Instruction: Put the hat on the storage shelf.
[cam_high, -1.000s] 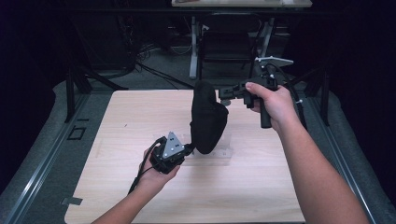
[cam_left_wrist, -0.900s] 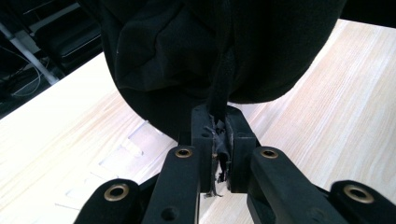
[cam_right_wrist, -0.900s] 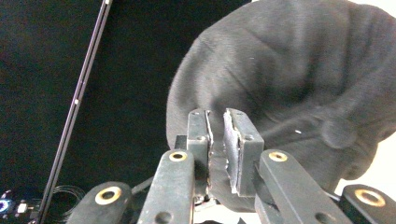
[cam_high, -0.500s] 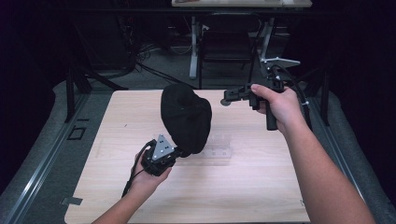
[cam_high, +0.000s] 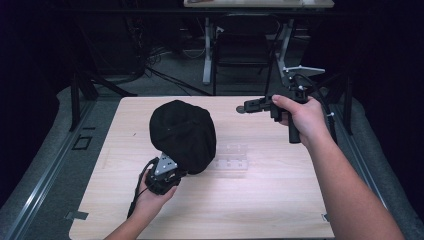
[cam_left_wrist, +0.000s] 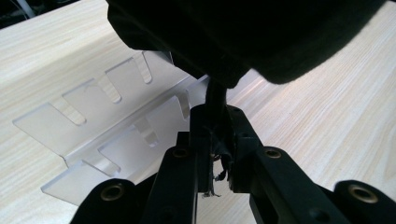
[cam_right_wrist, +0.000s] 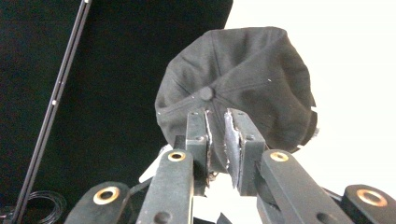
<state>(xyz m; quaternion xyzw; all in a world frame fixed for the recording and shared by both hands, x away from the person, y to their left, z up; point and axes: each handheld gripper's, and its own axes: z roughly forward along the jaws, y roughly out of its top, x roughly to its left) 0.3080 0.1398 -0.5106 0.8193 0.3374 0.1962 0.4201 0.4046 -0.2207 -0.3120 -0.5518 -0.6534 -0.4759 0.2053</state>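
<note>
1. Now the left gripper (cam_high: 167, 172) pinches the cap (cam_high: 183, 134) by its edge, above the clear rack (cam_left_wrist: 107, 121);
2. right gripper (cam_high: 246, 108) empty, jaws narrow, well apart;
3. cap not yet set on the rack.

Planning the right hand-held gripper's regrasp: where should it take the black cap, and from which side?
Take the black cap at its lower rim, coming in from the right. The left hand-held gripper already pinches the edge nearest the person, so the crown stands up and bulges, too wide and soft to pinch. The right hand-held gripper hovers apart, pointing at it, jaws slightly parted. The clear slotted rack lies underneath.
</note>
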